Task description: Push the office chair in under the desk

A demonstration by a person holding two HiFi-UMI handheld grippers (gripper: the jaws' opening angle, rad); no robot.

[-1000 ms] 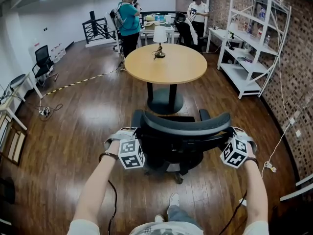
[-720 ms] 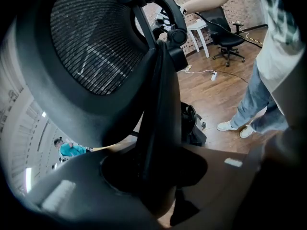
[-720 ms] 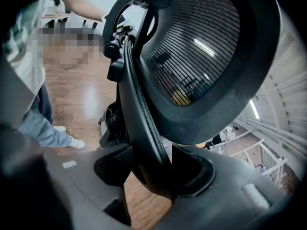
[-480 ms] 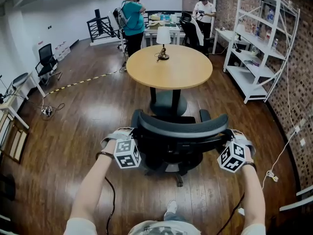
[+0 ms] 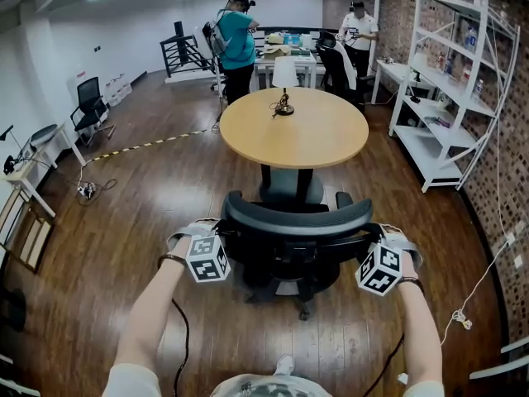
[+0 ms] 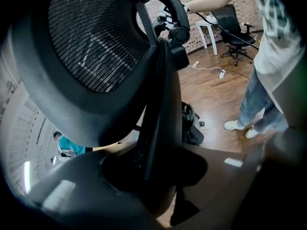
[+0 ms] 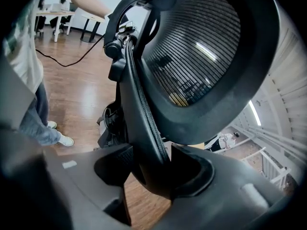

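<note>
Left claw at 7 o'clock and right claw at 5 each clamp the backrest rim of the office chair, the right's hold perhaps looser. The chair stands just before the round tabletop at 12. Uneven pushing could swivel it, ramming the pedestal and toppling the table lamp.

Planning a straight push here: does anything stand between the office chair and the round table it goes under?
Nothing visible does. The little floor that shows between the office chair and the round table looks bare; only the table's own pedestal base sits ahead, and the chair hides part of that gap.
</note>
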